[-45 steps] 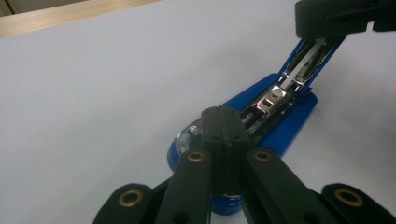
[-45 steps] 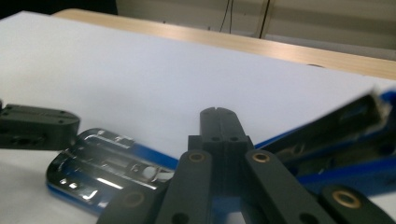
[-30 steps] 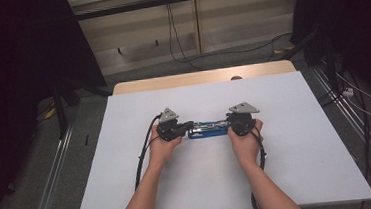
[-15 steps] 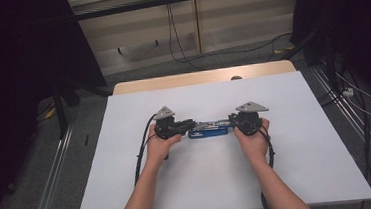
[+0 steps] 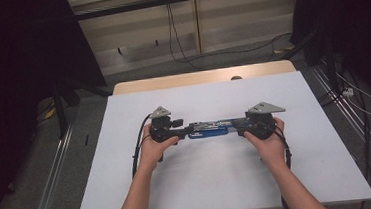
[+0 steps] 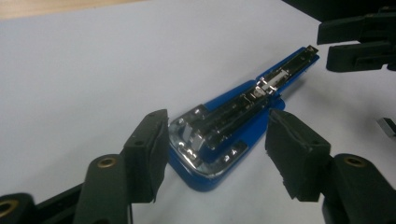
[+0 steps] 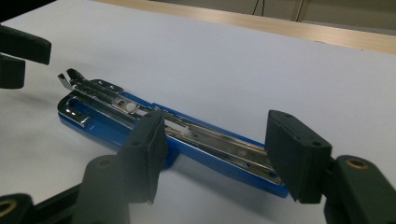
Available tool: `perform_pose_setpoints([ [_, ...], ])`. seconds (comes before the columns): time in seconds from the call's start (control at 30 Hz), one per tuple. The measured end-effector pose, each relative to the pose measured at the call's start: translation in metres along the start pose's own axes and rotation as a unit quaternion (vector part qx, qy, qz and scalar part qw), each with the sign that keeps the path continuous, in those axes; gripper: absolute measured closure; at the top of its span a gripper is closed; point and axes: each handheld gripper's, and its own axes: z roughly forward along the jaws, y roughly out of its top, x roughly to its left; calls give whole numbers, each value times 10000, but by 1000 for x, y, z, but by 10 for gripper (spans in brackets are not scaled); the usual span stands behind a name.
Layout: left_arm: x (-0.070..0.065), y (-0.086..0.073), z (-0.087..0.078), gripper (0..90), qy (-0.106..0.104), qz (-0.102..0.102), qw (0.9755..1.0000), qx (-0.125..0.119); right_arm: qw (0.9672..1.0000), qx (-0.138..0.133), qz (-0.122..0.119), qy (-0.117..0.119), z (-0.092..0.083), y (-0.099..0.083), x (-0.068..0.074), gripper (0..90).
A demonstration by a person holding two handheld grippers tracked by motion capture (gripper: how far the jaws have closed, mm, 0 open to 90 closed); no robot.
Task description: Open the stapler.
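Now both grippers off stapler (image 5: 206, 129)

From my station the high view was dim and soft, the white table (image 5: 219, 182) the one evenly lit area while the surroundings at left and right fell into near black. In the left gripper view the stapler (image 6: 233, 126) was fairly sharp, with small glints on its chrome, but the near jaws were blurred and dark. The right gripper view had the same cool, flat overhead light, faint shadows beneath the stapler (image 7: 187, 140), and a soft far edge.
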Motion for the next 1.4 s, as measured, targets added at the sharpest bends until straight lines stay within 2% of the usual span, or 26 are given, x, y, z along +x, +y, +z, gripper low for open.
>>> perform_pose_setpoints([
  [0.07,0,0,-3,316,44,-53,9999,137,10000,-43,-65,4,-6,-1,-3,344],
  [0.1,-1,0,-4,289,135,-65,9997,213,9999,-76,-93,22,-9,-1,-4,330],
  [0.13,-1,0,-6,269,171,-35,9995,262,9997,-115,-219,16,-12,-2,-5,312],
  [0.2,-1,-2,-9,245,184,-31,9995,266,9995,-93,-297,9,-17,-3,-7,292],
  [0.3,-2,-2,-14,190,225,-34,9994,262,9996,-35,-261,93,-23,-7,-11,242],
  [0.4,-4,-4,-20,165,265,13,9995,171,9991,-10,-421,25,-30,-10,-12,217],
  [0.47,-5,-5,-24,141,294,19,9995,134,9988,34,-477,72,-34,-15,-12,209],
  [0.63,-5,-10,-34,120,384,52,9992,35,9984,177,-504,158,-38,-26,-12,180],
  [0.77,-6,-14,-42,101,415,105,9991,-15,9989,217,-382,186,-43,-34,-15,166],
  [0.9,-7,-18,-48,103,518,64,9986,-58,9989,290,-325,175,-47,-42,-18,151],
  [1.0,-7,-22,-52,104,576,69,9983,-34,9988,302,-332,202,-50,-44,-19,145],
  [1.2,-8,-34,-65,105,695,6,9975,-155,9989,322,-282,210,-59,-48,-23,138],
  [1.4,-11,-44,-76,104,761,31,9969,-200,9984,369,-341,262,-68,-53,-21,137],
])
